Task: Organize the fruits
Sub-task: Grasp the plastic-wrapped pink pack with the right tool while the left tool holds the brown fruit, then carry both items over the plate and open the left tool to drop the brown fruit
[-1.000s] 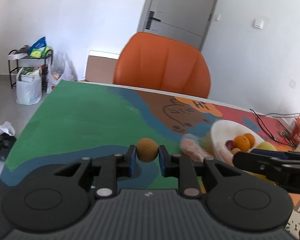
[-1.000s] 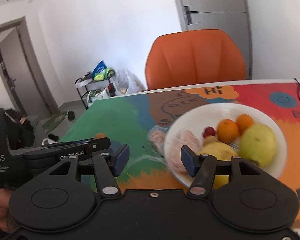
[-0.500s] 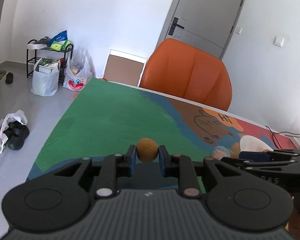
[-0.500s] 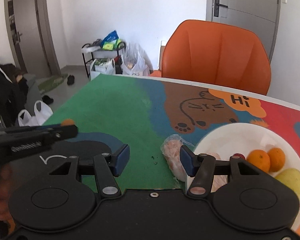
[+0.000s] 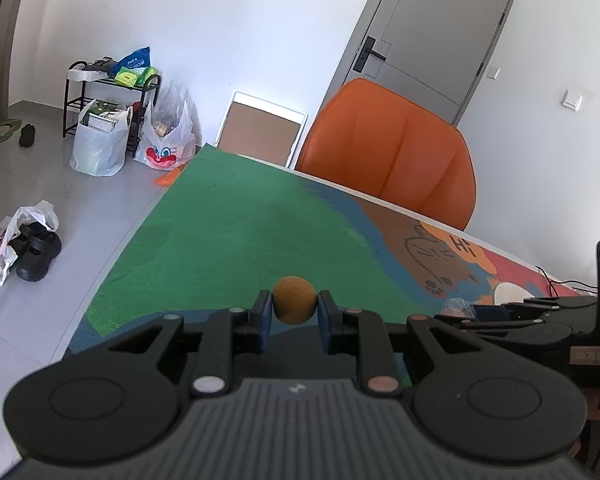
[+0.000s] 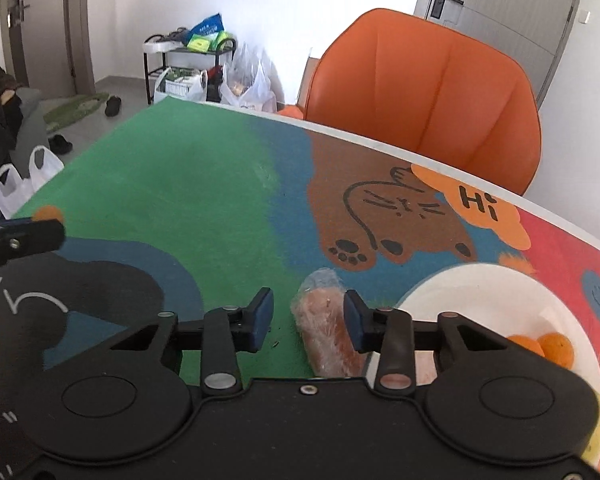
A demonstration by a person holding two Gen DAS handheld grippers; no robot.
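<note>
While the left hand-held gripper point(image 5: 294, 314) pinches a small orange fruit point(image 5: 294, 299) between its blue pads, the right hand-held gripper point(image 6: 307, 318) is lined up on a wrapped pinkish fruit point(image 6: 325, 330) lying on the table point(image 6: 204, 184). The small fruit sits squarely at the fingertips and clear of the mat, which suggests it is being carried aside so the other tool can work. Ahead of the left tool lies only bare green mat; the right tool shows at its right edge.

On the right, the jaws have just been closing, yet a gap remains: the wrapped fruit lies between them, touching or nearly touching the right pad point(image 6: 351, 326), with the left pad standing apart from it. I judge this a grasp in progress, not a hold. The wrap probably makes it slippery and soft, so a centred, gentle squeeze seems wise.

Just right of that tool stands a white plate point(image 6: 472, 292) with two oranges point(image 6: 548, 346), the likely goal.

Both tools tilt downward toward the table, the right more steeply, and both sit roughly level side to side
</note>
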